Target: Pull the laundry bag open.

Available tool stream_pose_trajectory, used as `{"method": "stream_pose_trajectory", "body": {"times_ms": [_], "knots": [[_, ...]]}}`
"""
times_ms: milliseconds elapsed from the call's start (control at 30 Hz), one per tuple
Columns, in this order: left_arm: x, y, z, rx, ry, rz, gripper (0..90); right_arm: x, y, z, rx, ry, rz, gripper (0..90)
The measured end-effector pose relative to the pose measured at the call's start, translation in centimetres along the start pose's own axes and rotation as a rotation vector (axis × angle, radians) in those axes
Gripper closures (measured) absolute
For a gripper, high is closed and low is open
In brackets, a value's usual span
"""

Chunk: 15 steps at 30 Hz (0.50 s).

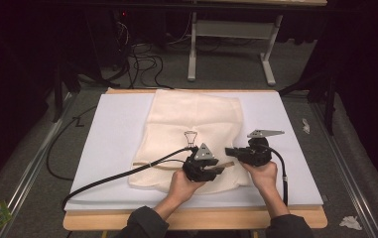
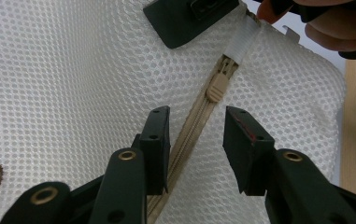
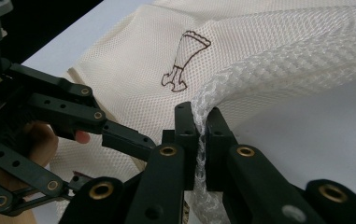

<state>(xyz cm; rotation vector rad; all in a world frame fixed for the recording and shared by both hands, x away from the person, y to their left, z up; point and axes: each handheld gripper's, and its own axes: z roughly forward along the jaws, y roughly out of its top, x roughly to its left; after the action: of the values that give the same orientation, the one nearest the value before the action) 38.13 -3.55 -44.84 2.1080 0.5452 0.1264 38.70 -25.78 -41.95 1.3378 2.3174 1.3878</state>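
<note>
**Mesh bag: handling properties and grip points**

The bag (image 1: pixel 194 136) lies flat at the centre of the white board (image 1: pixel 112 144), its zipper (image 2: pixel 199 126) running along the near end. In the high view the grippers sit at 6 o'clock of the bag.

Right gripper (image 3: pixel 200 140): jaws pinched tight on a gathered fold of mesh at the bag's edge, lifting it off the board.

Left gripper (image 2: pixel 196 135): jaws spread moderately, straddling the zipper track, nothing held. The slider (image 2: pixel 217 86) lies just beyond the jaws at 12 o'clock in the left gripper view.

Handling judgement: the bag looks light, limp and open-weave. It will sag, bunch and stretch under pull, so it needs anchoring while the zipper is worked. Mesh may snag on jaw edges. Best holds: the stiffer zipper tape, the slider tab, or the white end tab (image 2: pixel 242 39).
</note>
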Motion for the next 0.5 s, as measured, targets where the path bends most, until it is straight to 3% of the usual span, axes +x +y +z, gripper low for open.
{"method": "stream_pose_trajectory", "body": {"times_ms": [233, 333, 500], "knots": [[-0.68, 0.18, -0.56, -0.018, 0.012, 0.010, 61.8, 0.36, 0.67, 0.64, 0.017, 0.034, -0.014, 88.5], [-0.46, 0.38, -0.61, -0.021, 0.017, -0.005, 61.5, 0.66, 0.75, 0.78, 0.016, 0.038, -0.021, 88.6], [-0.15, 0.63, -0.48, -0.026, 0.015, -0.019, 61.5, 0.78, 0.23, 0.66, -0.001, 0.044, 0.003, 88.5]]}}
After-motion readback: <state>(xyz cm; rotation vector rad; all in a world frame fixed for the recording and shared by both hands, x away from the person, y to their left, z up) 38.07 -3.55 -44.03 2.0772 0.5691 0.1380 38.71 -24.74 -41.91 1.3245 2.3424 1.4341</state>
